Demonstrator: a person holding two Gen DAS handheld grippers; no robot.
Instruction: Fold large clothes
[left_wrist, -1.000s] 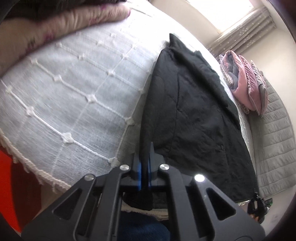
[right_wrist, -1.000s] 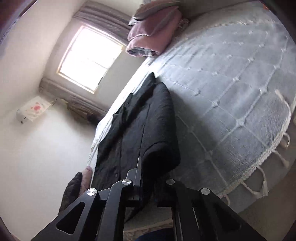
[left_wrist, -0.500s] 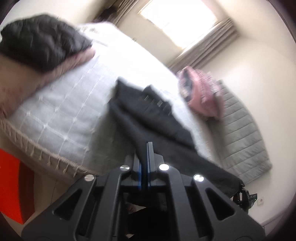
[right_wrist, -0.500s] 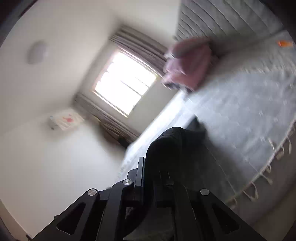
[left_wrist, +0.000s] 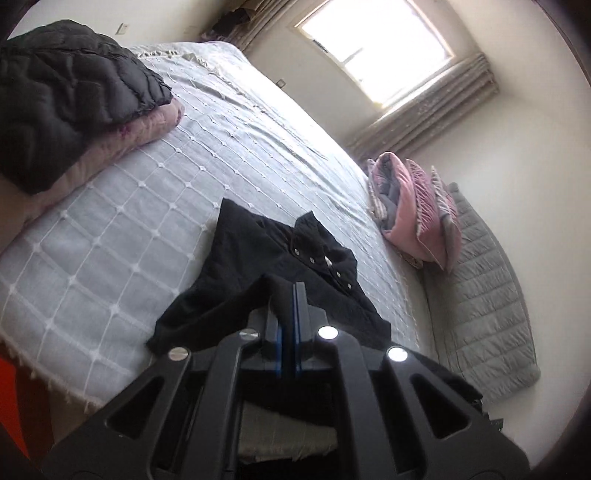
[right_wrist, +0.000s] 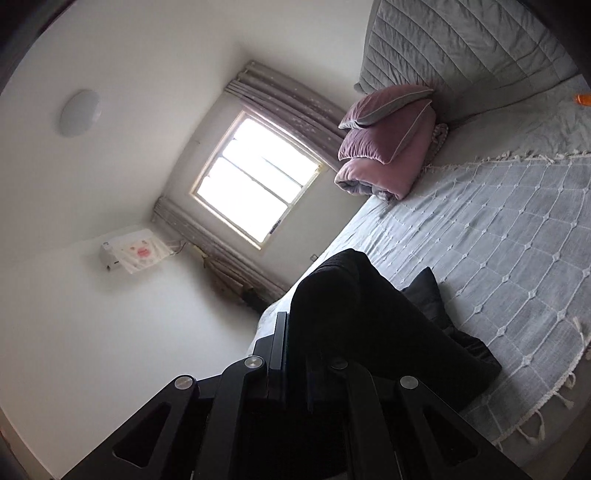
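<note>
A black jacket (left_wrist: 258, 273) with snap buttons lies on the grey bedspread (left_wrist: 147, 206), its near part lifted off the bed. My left gripper (left_wrist: 288, 295) is shut on the jacket's hem, held above the bed's near edge. In the right wrist view my right gripper (right_wrist: 295, 325) is shut on another part of the black jacket (right_wrist: 354, 310), which drapes over and hides its right finger. The jacket's far end still rests on the bedspread (right_wrist: 498, 240).
A dark quilted coat (left_wrist: 62, 107) lies on a pink pillow (left_wrist: 122, 140) at the left. Folded pink bedding (left_wrist: 413, 214) sits by the grey padded headboard (left_wrist: 487, 306); it also shows in the right wrist view (right_wrist: 388, 147). A window (right_wrist: 255, 181) is behind.
Both grippers have risen and tilted upward with the jacket's near edge. The flat jacket is now bunched and pulled up off the bed toward me.
</note>
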